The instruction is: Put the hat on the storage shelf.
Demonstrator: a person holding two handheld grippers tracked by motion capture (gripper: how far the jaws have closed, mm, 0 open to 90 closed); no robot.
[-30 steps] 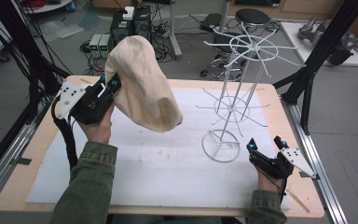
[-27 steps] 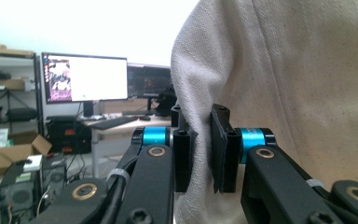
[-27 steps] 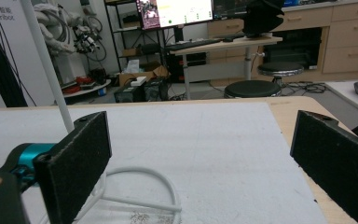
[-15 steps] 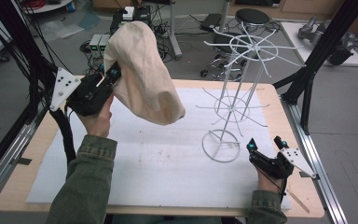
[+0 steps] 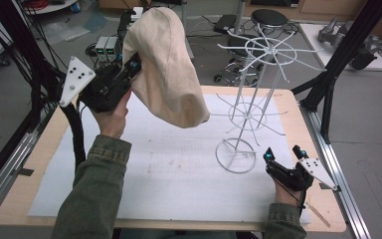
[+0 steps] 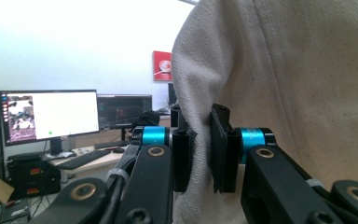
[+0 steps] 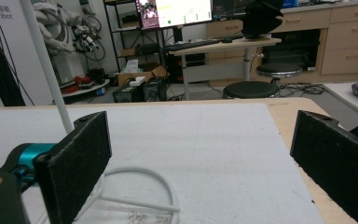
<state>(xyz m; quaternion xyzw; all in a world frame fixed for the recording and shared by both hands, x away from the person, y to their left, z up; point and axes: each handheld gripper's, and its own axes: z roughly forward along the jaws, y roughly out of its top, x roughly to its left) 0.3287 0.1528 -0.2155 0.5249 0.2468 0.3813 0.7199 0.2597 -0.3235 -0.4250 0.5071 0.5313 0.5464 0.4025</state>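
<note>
While the left gripper (image 5: 132, 67) pinches an edge of the beige cloth hat (image 5: 166, 69) and holds it in the air above the table's (image 5: 40, 149) left side, the right gripper (image 5: 283, 162) rests wide open and empty beside the white wire rack's (image 5: 251, 107) ring base.

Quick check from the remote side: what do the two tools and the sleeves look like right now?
Both tools, left and right, are black with teal joints and flat black pads. Each carries a grey triangular plate with dark dots. A black cable trails from the left. Sleeves are olive green.
</note>
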